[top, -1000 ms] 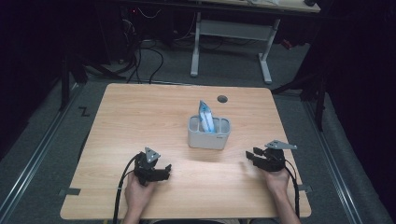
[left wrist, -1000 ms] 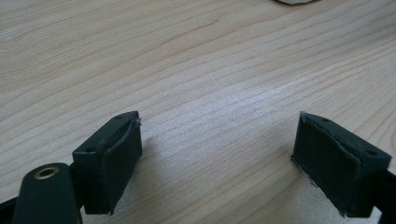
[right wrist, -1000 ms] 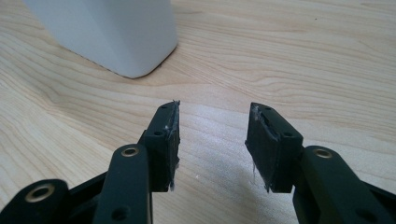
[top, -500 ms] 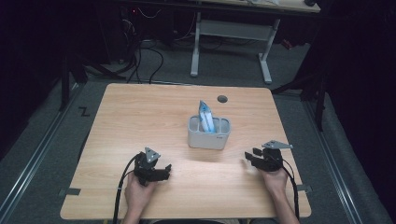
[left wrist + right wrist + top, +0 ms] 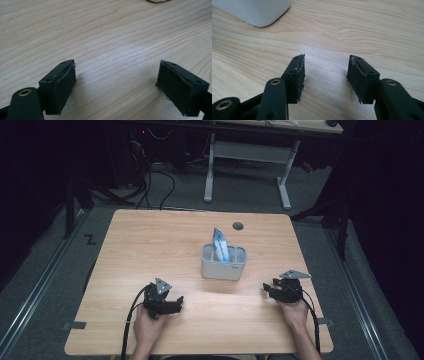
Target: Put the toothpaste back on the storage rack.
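Note:
A grey-white open container (image 5: pixel 223 262) stands near the middle of the wooden table (image 5: pixel 150 240), with a blue and white packet (image 5: pixel 220 245) sticking up out of it. My left gripper (image 5: pixel 175 302) rests low on the table's front left, open, with bare wood between its jaws (image 5: pixel 116 80). My right gripper (image 5: pixel 268 289) sits at the front right, open and holding nothing, jaws apart over the wood (image 5: pixel 325 72). A corner of the container (image 5: pixel 254 11) shows at the top left of the right gripper view.
A round dark cable hole (image 5: pixel 238 226) lies in the tabletop behind the container. Beyond the table stands a white desk frame (image 5: pixel 247 155), with cables on the dark floor (image 5: pixel 150 180). A cable trails from each gripper toward the front edge.
The right gripper has drifted slightly down toward the front edge. The left gripper and the container have stayed put.

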